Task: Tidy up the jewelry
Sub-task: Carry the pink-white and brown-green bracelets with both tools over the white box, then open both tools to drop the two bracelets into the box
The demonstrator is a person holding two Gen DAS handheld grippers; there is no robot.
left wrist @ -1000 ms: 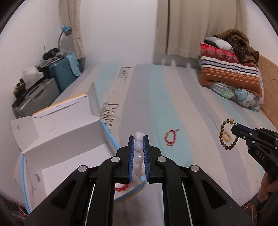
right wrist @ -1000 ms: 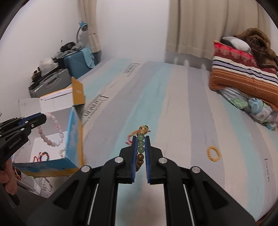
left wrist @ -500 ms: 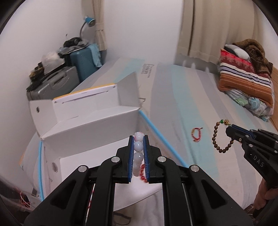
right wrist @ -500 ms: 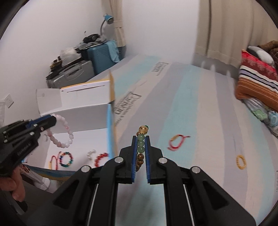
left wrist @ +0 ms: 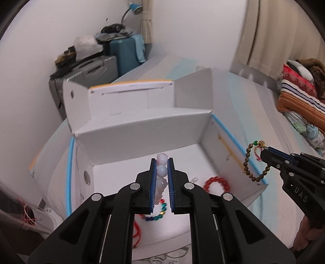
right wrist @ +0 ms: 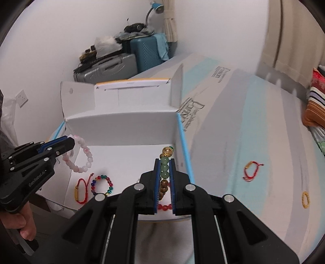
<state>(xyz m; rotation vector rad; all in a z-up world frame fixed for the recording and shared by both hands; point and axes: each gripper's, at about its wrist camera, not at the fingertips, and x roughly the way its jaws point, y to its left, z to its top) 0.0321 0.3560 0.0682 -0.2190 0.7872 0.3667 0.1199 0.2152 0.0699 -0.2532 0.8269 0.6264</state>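
Note:
My left gripper [left wrist: 161, 162] is shut on a pale pink bead bracelet [right wrist: 86, 158] and hangs over the open white box [left wrist: 142, 142], near its left side. My right gripper [right wrist: 165, 160] is shut on a brown and green bead bracelet [left wrist: 248, 162] with a gold bead, just inside the box's blue-edged right wall [right wrist: 183, 142]. On the box floor lie a red bead bracelet [left wrist: 216, 183], a multicolour bead bracelet [right wrist: 102, 184] and a red cord bracelet [right wrist: 80, 189]. Out on the bed lie another red cord bracelet [right wrist: 250, 169] and a gold ring bracelet [right wrist: 305, 199].
The box stands at the near left corner of the striped mattress [right wrist: 254, 126], its lid flaps [left wrist: 130, 97] upright behind it. Suitcases [right wrist: 113, 67] and a blue lamp [right wrist: 157, 7] stand by the wall beyond. Folded blankets [left wrist: 300, 95] lie at the right.
Both grippers have swung left from over the mattress to over the box, each still holding its bracelet. The box floor and the jewelry in it have come into view.

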